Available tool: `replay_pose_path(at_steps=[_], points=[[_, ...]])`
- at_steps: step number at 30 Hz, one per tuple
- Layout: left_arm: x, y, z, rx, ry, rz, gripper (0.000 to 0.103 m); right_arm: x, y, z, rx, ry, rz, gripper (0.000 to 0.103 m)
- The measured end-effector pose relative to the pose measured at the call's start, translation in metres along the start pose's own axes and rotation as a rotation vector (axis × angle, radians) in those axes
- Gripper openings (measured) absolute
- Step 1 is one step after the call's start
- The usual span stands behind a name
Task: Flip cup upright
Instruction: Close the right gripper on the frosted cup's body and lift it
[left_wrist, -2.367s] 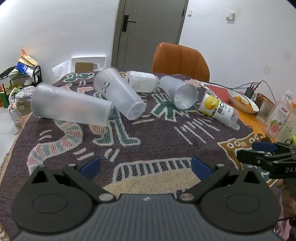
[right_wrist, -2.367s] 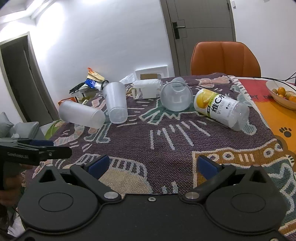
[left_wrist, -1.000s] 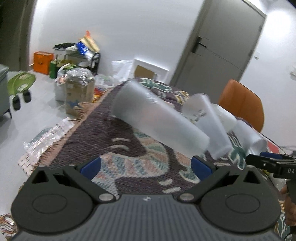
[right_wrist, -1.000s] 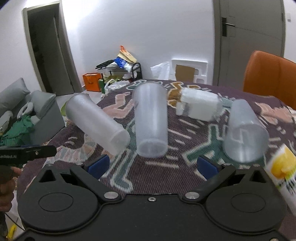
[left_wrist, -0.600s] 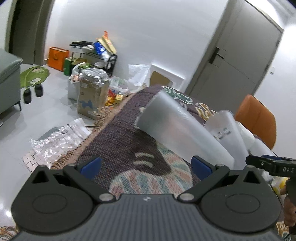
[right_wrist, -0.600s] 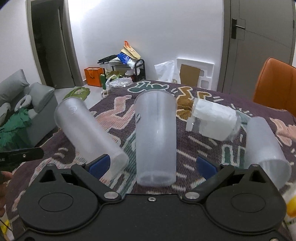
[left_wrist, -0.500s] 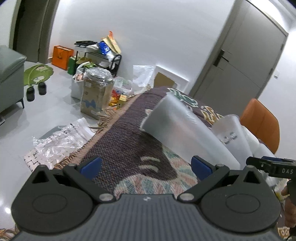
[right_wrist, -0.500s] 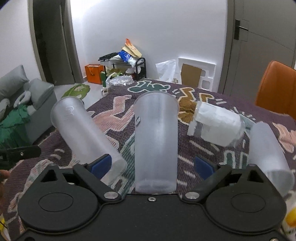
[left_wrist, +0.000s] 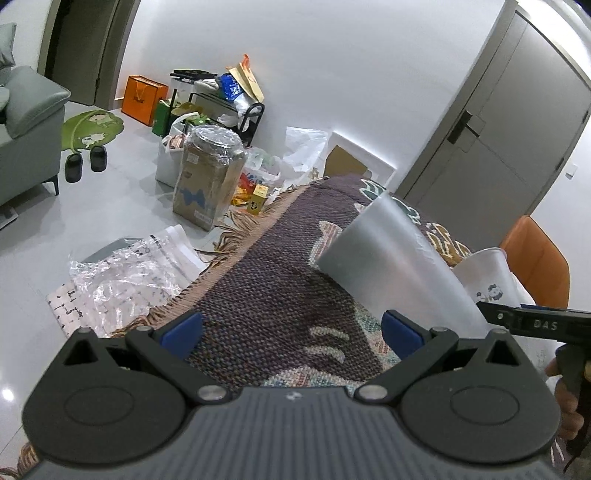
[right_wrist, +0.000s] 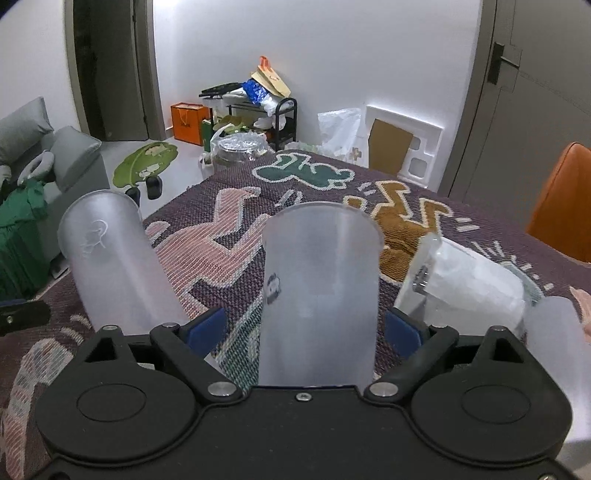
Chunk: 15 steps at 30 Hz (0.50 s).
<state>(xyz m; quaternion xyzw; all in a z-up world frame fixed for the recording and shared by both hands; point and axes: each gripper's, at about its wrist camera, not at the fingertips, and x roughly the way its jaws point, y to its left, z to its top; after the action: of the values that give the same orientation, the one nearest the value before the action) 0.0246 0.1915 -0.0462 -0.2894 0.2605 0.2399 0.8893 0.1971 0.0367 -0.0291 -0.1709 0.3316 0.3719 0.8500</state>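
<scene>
Several frosted plastic cups lie on their sides on a patterned rug-like cloth (right_wrist: 229, 236). In the right wrist view, my right gripper (right_wrist: 304, 330) is open with the middle cup (right_wrist: 319, 295) lying between its blue fingertips, its base toward the far side; I cannot tell if the pads touch it. A second cup (right_wrist: 114, 266) lies to its left. In the left wrist view, my left gripper (left_wrist: 291, 328) is open and empty over the cloth (left_wrist: 273, 295), with that left cup (left_wrist: 399, 262) just beyond its right fingertip. The right gripper's finger shows at the right edge.
A clear wrapped container (right_wrist: 465, 288) and another frosted cup (right_wrist: 557, 365) lie right of the middle cup. The table's left edge with fringe (left_wrist: 221, 254) drops to a floor with boxes and bags. An orange chair (right_wrist: 565, 206) stands at the far right.
Both grippers have moved forward and left across the table. The right gripper has closed in until the middle cup lies between its open fingers. The left gripper has swung toward the leftmost cup.
</scene>
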Motion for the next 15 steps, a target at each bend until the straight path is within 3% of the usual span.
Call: replay_pose_path(at_steps=[3,15], points=[[-0.001,0.0,-0.001,0.006,0.005,-0.002,0.103,0.012,-0.003,-0.001,0.003,0.072,0.008,0.066],[-0.024,-0.014,-0.006,0.025,-0.016,-0.027,0.103,-0.04,-0.012,-0.007,-0.011,0.01,0.012,0.065]])
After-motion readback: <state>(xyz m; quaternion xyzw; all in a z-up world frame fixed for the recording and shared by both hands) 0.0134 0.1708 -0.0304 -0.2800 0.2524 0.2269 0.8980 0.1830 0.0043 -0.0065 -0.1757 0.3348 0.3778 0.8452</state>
